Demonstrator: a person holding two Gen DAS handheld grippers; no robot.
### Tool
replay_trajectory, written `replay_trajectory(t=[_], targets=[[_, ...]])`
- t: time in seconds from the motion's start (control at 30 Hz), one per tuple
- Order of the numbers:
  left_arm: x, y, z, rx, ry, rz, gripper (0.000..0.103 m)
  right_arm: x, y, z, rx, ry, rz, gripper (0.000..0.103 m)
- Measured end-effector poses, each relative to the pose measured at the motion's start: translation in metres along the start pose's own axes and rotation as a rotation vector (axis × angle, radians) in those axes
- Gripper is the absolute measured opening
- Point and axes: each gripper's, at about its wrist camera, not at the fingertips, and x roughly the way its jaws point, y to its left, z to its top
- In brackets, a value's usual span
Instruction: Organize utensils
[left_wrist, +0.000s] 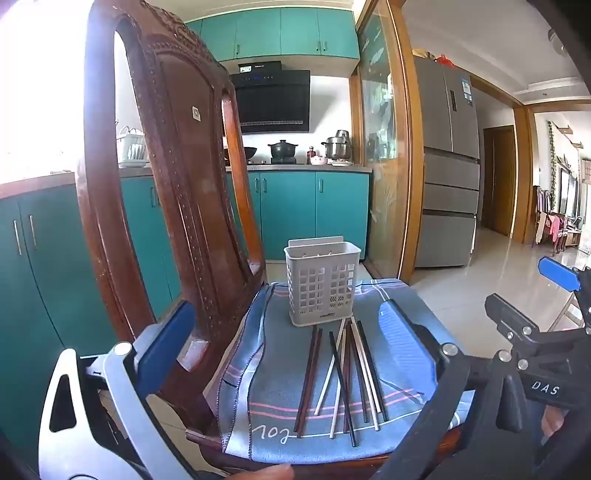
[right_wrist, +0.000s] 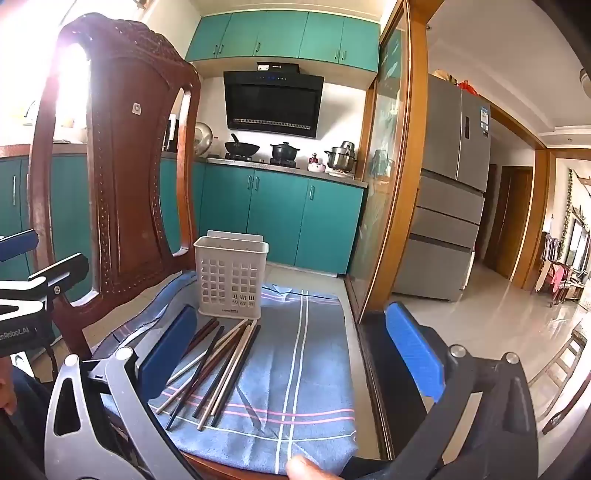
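The inside of the white slotted holder (left_wrist: 322, 284) cannot be seen past its wall and rim, and the small label at its base is too blurred to read; in the right wrist view the left pad of the right gripper (right_wrist: 291, 354) hides the near ends of several chopsticks (right_wrist: 218, 365). The towel (left_wrist: 255, 387) carries letters cut short by its fold, and the chair (left_wrist: 166, 184) back blocks part of the kitchen bench (left_wrist: 347, 168) behind it. At the left wrist view's right edge, the right gripper (left_wrist: 524, 295) is only partly in frame.
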Motion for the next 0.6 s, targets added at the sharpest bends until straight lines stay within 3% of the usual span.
replay_trajectory(t=[0.37, 0.43, 0.6], targets=[[-0.012, -0.007, 0.002, 0.018, 0.001, -0.01, 0.1, -0.002, -0.017, -0.006, 0.013, 0.011, -0.012, 0.1], [-0.016, -0.008, 0.001, 0.02, -0.001, -0.009, 0.1, -0.023, -0.002, 0.001, -0.002, -0.006, -0.006, 0.1], [-0.017, -0.008, 0.002, 0.02, 0.0, -0.009, 0.1, -0.024, -0.001, 0.001, -0.003, -0.01, -0.004, 0.1]])
